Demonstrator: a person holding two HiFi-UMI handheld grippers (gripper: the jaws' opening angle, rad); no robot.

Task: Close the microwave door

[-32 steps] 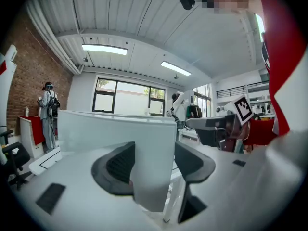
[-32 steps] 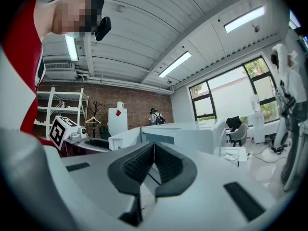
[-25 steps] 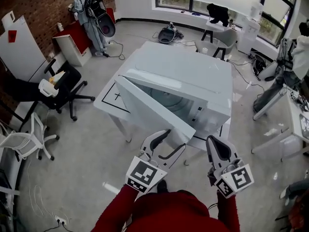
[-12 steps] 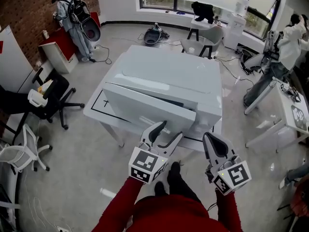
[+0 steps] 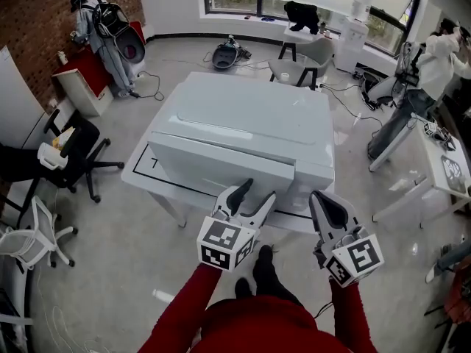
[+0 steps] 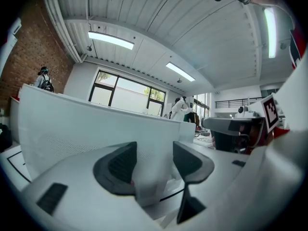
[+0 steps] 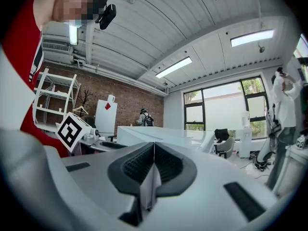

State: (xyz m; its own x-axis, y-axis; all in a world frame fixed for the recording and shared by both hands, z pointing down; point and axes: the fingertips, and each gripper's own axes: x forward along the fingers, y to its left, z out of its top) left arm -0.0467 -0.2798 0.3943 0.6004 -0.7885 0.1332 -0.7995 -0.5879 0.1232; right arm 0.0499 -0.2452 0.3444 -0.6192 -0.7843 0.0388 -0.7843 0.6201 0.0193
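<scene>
A large white microwave [image 5: 250, 116] stands on a white table [image 5: 143, 171]. Its door [image 5: 221, 164] lies almost flush against the front; I cannot tell whether it is latched. My left gripper [image 5: 257, 193] is at the door's lower right part, its jaws apart and closing. In the left gripper view the door panel [image 6: 86, 124] fills the space just beyond the left gripper [image 6: 154, 162], and nothing is pinched between the pads. My right gripper [image 5: 327, 208] hangs shut and empty to the right, off the microwave's front corner. The right gripper [image 7: 154, 165] sees the microwave [image 7: 159, 134] from the side.
A black office chair [image 5: 73, 149] and a white chair [image 5: 29, 241] stand at the left. A person [image 5: 103, 28] stands by the brick wall, another person [image 5: 427, 65] at the right near a white table [image 5: 449, 175]. A grey chair [image 5: 309, 57] sits behind the microwave.
The door has swung from wide open to nearly flush with the microwave's front. My left gripper followed it inward, staying by the door's edge. The right gripper barely shifted.
</scene>
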